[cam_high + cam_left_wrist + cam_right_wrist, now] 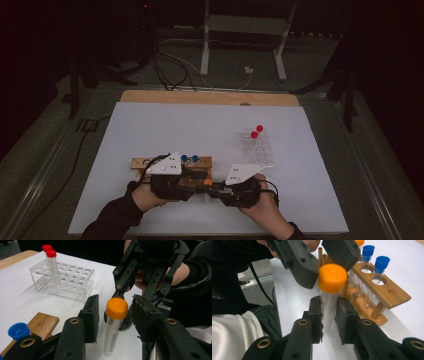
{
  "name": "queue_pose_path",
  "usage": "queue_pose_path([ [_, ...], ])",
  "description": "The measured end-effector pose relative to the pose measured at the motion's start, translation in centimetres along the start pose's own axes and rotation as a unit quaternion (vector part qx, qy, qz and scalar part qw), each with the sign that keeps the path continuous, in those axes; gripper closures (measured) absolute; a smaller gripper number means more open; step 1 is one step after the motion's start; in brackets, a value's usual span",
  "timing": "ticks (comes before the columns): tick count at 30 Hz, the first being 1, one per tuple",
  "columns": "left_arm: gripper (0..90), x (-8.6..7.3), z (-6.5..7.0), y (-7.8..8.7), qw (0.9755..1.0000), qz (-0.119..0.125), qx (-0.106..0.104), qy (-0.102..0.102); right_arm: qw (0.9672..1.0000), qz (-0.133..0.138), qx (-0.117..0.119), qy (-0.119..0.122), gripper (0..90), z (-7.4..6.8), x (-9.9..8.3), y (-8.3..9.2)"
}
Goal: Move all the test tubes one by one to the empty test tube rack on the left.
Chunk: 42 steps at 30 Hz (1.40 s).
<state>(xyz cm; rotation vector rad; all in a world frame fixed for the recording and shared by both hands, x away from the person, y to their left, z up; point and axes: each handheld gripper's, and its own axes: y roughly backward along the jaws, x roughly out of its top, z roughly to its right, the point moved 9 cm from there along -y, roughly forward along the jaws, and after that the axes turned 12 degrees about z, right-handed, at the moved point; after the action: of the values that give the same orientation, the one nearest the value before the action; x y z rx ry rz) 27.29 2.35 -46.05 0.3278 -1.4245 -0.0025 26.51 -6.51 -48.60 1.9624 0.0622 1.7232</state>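
Observation:
An orange-capped clear tube stands upright just in front of the wooden rack. My right gripper is shut on the tube's body below the cap. My left gripper comes from the other side, its pads on either side of the orange cap with narrow gaps showing. From above, the left gripper and the right gripper meet nose to nose at the cap. Two blue-capped tubes stand in the wooden rack.
A clear plastic rack holding two red-capped tubes stands to the right, beyond the grippers. A white sheet covers the table, with a bare wooden strip along the far edge. Stands and cables lie on the floor behind.

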Motion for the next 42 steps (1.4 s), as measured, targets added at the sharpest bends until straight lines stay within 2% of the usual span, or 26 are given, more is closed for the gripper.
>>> queue_pose_path([
  [7, 69.4, -0.3, 0.0, -0.3, 1.0000, -0.005, -0.005, -0.004, 1.0000, 0.000, -0.001, 0.001, 75.2, 0.0, 0.0, 0.0],
  [15, 71.3, -0.3, 0.1, -0.3, 0.9998, -0.004, -0.007, -0.017, 1.0000, 0.000, 0.001, -0.001, 75.1, -0.1, 0.0, -0.1],
  [17, 71.3, -0.1, 0.1, -0.2, 0.9999, -0.001, -0.008, -0.015, 1.0000, 0.003, 0.001, -0.002, 74.7, -0.1, 0.1, -0.1],
  [21, 71.4, 0.5, -0.2, 0.5, 0.9998, 0.007, 0.000, -0.019, 0.9998, 0.016, 0.005, -0.006, 72.2, 0.1, 0.3, 0.2],
  [25, 71.4, 1.5, -1.0, 1.7, 0.9993, 0.018, 0.020, -0.027, 0.9995, 0.029, 0.000, -0.014, 59.7, 0.4, 0.6, 0.4],
  [27, 71.4, 2.1, -1.3, 2.4, 0.9988, 0.025, 0.030, -0.029, 0.9993, 0.030, -0.008, -0.021, 48.3, 0.5, 0.7, 0.5],
  [30, 71.4, 2.7, -1.7, 3.3, 0.9978, 0.033, 0.044, -0.037, 0.9988, 0.036, -0.020, -0.026, 40.0, 0.7, 0.8, 0.5],
  [35, 71.4, 3.3, -2.2, 4.5, 0.9960, 0.040, 0.065, -0.046, 0.9986, 0.033, -0.027, -0.031, 28.8, 0.8, 0.9, 0.5],
  [38, 71.4, 3.6, -2.7, 5.2, 0.9948, 0.042, 0.078, -0.050, 0.9980, 0.038, -0.042, -0.028, 16.8, 1.0, 1.1, 0.6],
  [42, 71.4, 4.1, -3.4, 6.4, 0.9929, 0.047, 0.096, -0.052, 0.9964, 0.054, -0.058, -0.031, 8.3, 1.3, 1.4, 0.9],
])
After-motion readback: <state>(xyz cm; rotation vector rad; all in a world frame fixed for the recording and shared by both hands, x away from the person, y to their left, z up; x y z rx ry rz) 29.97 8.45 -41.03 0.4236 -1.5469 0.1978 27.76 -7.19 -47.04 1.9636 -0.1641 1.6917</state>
